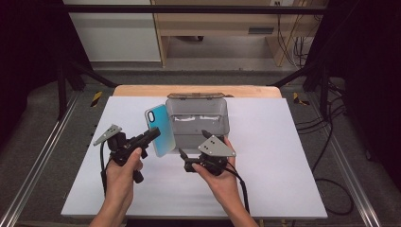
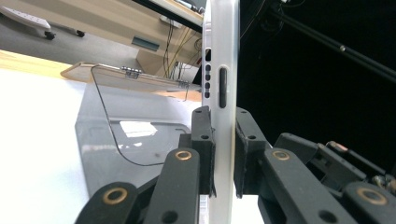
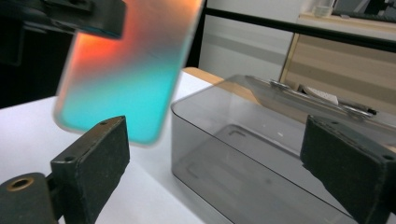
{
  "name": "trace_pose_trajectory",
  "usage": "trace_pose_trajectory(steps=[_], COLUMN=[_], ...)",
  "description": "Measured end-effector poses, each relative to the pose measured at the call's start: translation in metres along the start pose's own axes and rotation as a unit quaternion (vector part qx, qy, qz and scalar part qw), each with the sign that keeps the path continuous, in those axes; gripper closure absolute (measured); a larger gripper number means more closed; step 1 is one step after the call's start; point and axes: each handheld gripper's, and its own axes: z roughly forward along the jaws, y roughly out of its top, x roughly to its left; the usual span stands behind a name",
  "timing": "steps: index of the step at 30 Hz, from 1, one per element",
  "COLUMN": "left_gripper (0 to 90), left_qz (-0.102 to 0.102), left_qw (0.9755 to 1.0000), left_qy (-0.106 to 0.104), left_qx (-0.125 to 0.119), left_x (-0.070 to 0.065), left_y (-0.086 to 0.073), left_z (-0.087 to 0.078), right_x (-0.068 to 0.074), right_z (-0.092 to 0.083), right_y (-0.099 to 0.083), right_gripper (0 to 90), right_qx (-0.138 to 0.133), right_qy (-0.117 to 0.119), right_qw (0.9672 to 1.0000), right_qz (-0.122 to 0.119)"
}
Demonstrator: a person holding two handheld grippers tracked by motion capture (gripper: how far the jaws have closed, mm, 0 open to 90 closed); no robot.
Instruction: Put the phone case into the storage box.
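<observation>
Left gripper (image 1: 153, 135) clamped on a phone (image 1: 161, 128), pads pressed flat against its two faces, as seen edge-on in the left gripper view (image 2: 223, 154), where the phone's (image 2: 221, 56) white side with its buttons rises straight up between the jaws. Held off the table, tilted, camera end away from the person, teal back facing up in the high view. Gripped near the phone's lower edge, most of its length reaching past the fingertips toward the far side.

Right gripper (image 1: 191, 156) spread wide with nothing between the pads, jaws far apart at either side of the right gripper view (image 3: 224, 172). Just ahead of those jaws, a smoky transparent box (image 3: 261, 154), lid hinged back at its far rim. Up and to the left of the same jaws, the phone (image 3: 126, 79), blurred, shading from orange to teal, with the other gripper's pad over its top corner.

Box (image 1: 198, 120) just beyond both grippers, the phone's right edge beside or overlapping its left wall. Beneath everything, a white table (image 1: 283, 179). Each tool gripped by a bare hand, left (image 1: 120, 172) and right (image 1: 220, 182).
</observation>
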Motion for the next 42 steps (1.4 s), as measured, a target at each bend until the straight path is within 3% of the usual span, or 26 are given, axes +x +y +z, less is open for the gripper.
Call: trace_pose_trajectory(steps=[4,9,12,18,24,32,39,42], left_gripper=[80.6,80.7,80.7,80.7,80.7,80.6,80.6,80.6], left_qz=[0.01,0.029,0.033,0.04,0.051,0.051,0.047,0.04], left_qw=[0.9999,0.9993,0.9991,0.9986,0.9976,0.9964,0.9945,0.9941], left_qy=[0.004,0.014,0.018,0.018,0.029,0.044,0.064,0.068], left_qx=[0.009,0.02,0.02,0.029,0.037,0.05,0.068,0.075], left_x=[-0.001,-0.004,-0.006,-0.009,-0.015,-0.024,-0.029,-0.029], left_y=[0.005,0.011,0.014,0.018,0.024,0.039,0.057,0.064], left_z=[0.0,0.0,0.0,0.004,0.011,0.026,0.04,0.048], right_x=[-0.015,-0.034,-0.049,-0.07,-0.083,-0.098,-0.112,-0.111], right_z=[-0.007,-0.022,-0.034,-0.056,-0.082,-0.119,-0.128,-0.129], right_y=[-0.004,-0.013,-0.022,-0.039,-0.054,-0.072,-0.08,-0.081], right_gripper=[11.8,11.5,10.9,10.7,9.4,8.4,8.3,8.1], right_qx=[0.018,0.021,0.013,0.022,0.024,0.032,0.012,0.011], right_qy=[0.001,-0.007,-0.01,-0.028,-0.048,-0.056,-0.076,-0.086], right_qw=[0.9998,0.9995,0.9998,0.9993,0.9985,0.9978,0.9964,0.9959], right_qz=[0.003,-0.022,-0.015,-0.01,0.012,0.018,0.034,0.026])
